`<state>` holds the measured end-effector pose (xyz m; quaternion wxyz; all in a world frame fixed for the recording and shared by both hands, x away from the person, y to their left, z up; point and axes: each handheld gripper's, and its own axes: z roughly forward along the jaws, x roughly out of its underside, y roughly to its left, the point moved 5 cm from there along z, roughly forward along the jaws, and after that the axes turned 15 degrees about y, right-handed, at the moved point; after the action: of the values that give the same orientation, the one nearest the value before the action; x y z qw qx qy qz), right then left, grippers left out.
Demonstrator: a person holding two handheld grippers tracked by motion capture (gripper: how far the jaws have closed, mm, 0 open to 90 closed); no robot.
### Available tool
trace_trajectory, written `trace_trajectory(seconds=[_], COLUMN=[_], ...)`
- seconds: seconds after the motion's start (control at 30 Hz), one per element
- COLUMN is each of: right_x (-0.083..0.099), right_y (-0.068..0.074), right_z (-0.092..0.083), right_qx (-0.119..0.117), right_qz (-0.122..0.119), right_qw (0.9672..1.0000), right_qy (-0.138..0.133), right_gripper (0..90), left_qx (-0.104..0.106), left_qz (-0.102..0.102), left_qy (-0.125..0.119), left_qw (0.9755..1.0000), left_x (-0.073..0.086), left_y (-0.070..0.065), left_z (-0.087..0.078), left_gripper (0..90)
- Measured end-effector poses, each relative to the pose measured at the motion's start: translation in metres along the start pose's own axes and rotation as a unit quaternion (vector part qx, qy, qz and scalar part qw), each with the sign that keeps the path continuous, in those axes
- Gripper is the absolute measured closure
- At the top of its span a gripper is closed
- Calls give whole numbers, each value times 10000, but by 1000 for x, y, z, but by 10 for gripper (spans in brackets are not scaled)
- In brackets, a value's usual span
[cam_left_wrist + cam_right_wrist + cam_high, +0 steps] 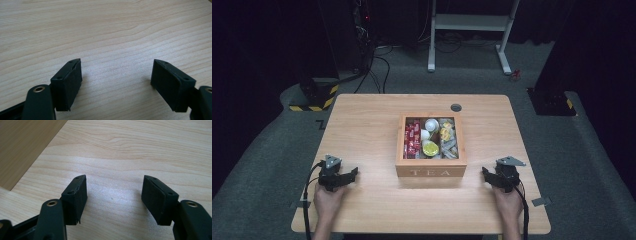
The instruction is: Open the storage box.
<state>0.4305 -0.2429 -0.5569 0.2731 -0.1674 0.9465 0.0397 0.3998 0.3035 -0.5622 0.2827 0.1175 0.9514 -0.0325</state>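
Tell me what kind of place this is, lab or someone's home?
Likely a lab or recording room, not a home: grey carpet, dark curtains, a hazard-striped stand base, cables on the floor. A bare wooden table holds one wooden tea box, with the left gripper and right gripper resting open beside it.

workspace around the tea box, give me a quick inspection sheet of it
surface: light wooden table, round grommet near its far edge
job's things: open wooden tea box at centre, holding red sachets, a white pod and a yellow-lidded pod
clutter: nothing seen
grippers: left tongs and right tongs both open, nothing between them, each apart from the box
cables: one trails from each tongs toward the near table edge
surroundings: grey carpet, white desk frame, hazard-striped base
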Motion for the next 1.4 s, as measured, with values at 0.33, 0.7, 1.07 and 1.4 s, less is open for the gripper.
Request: trace_trajectory(seconds=[0.33,0.7,1.07,1.4], right_x=[0,0,0,1], right_y=[1,1,4,13], right_z=[0,-1,-2,-6], right_qx=[-14,18,-42,-316], right_qz=[-33,55,30,-103], right_qw=[10000,10000,10000,9994], right_qy=[-3,-25,-65,-38], right_gripper=[380,434,553,622], left_qx=[3,1,24,9], left_qz=[0,-6,-2,-12], left_qy=[-1,-7,-2,-10], left_qw=[10000,10000,10000,10000], left_x=[0,0,0,0], left_y=[0,0,1,0], left_z=[0,0,0,0], left_gripper=[251,251,254,253])
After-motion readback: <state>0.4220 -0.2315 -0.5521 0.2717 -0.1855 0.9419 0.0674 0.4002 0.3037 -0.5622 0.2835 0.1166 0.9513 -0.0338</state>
